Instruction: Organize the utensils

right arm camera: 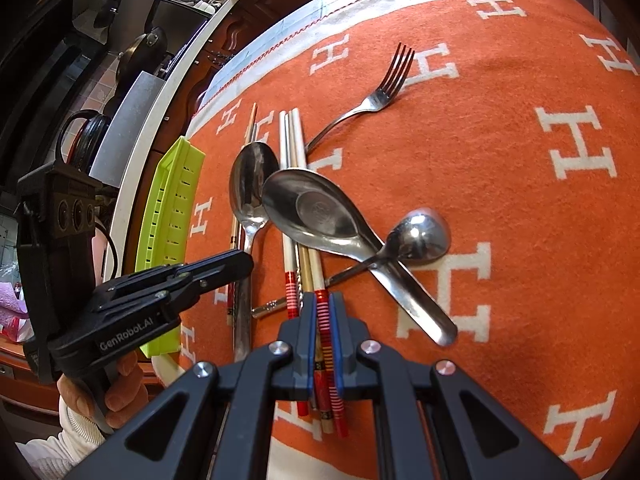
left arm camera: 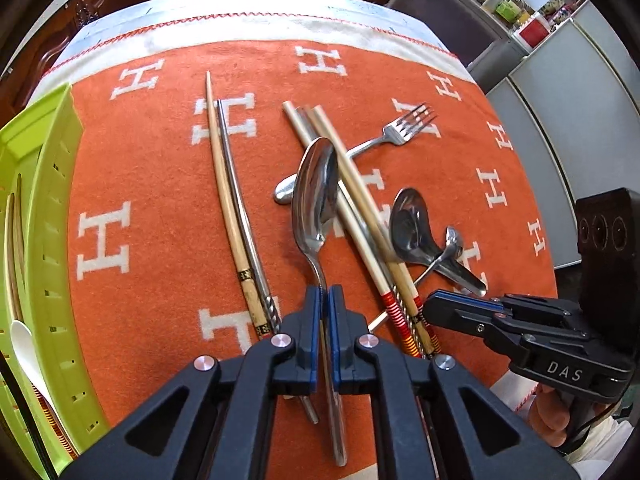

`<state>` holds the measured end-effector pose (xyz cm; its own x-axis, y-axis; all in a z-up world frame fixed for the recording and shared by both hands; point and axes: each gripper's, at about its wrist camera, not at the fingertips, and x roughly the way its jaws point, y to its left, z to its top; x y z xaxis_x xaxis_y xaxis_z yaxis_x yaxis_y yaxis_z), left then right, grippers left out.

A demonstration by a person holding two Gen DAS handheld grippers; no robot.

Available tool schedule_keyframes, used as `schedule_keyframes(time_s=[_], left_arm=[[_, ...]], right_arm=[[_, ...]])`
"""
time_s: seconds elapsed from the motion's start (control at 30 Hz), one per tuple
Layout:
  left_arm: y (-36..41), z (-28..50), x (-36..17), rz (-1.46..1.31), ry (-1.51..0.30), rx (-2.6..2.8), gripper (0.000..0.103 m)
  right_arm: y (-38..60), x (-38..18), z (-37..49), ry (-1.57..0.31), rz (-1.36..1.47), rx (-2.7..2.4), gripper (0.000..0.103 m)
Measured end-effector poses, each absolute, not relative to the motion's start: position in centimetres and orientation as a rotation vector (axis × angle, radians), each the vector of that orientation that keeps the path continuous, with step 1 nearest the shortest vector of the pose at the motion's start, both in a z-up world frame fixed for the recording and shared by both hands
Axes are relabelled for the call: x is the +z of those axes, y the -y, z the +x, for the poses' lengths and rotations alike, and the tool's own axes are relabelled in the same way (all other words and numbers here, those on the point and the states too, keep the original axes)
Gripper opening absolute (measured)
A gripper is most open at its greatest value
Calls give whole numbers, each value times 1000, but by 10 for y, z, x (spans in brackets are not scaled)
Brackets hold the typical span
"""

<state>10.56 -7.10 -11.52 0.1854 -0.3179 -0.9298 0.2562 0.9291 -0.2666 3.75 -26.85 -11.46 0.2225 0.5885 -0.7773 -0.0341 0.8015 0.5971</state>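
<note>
Left wrist view: a lime-green slotted tray (left arm camera: 56, 216) sits at the left edge of the orange cloth (left arm camera: 160, 184); inside it lie a white spoon (left arm camera: 24, 344) and some chopsticks, partly cut off by the frame. The left gripper (left arm camera: 324, 308) points steeply down, its jaws clamped on the handle of a long steel spoon (left arm camera: 314, 188) whose bowl lies beside the crossed chopsticks (left arm camera: 360, 208). A fork (left arm camera: 396, 132) lies beyond the pile, a wide soup spoon (left arm camera: 412, 228) and a small ladle (left arm camera: 452, 240) to the right, and 2 more chopsticks (left arm camera: 230, 200) to the left. The right gripper (left arm camera: 464, 308) reaches in from the right.

Right wrist view: the right gripper (right arm camera: 323, 312) is closed on a red-striped chopstick (right arm camera: 322, 308) in the bundle. The left gripper (right arm camera: 236, 264) comes in from the left, a hand (right arm camera: 120, 392) on its grip. The tray (right arm camera: 172, 216) stands beyond it. Behind the table, pans (right arm camera: 140, 48) hang in a kitchen.
</note>
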Motion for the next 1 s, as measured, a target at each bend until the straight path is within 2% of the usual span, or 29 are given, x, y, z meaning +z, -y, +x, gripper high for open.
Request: schedule_keyframes(time_s=[1.0], left_arm=[[98,94,-110,71,-1314,-377,1]], right_arm=[[274,-114,32,-1265,547,485,7]])
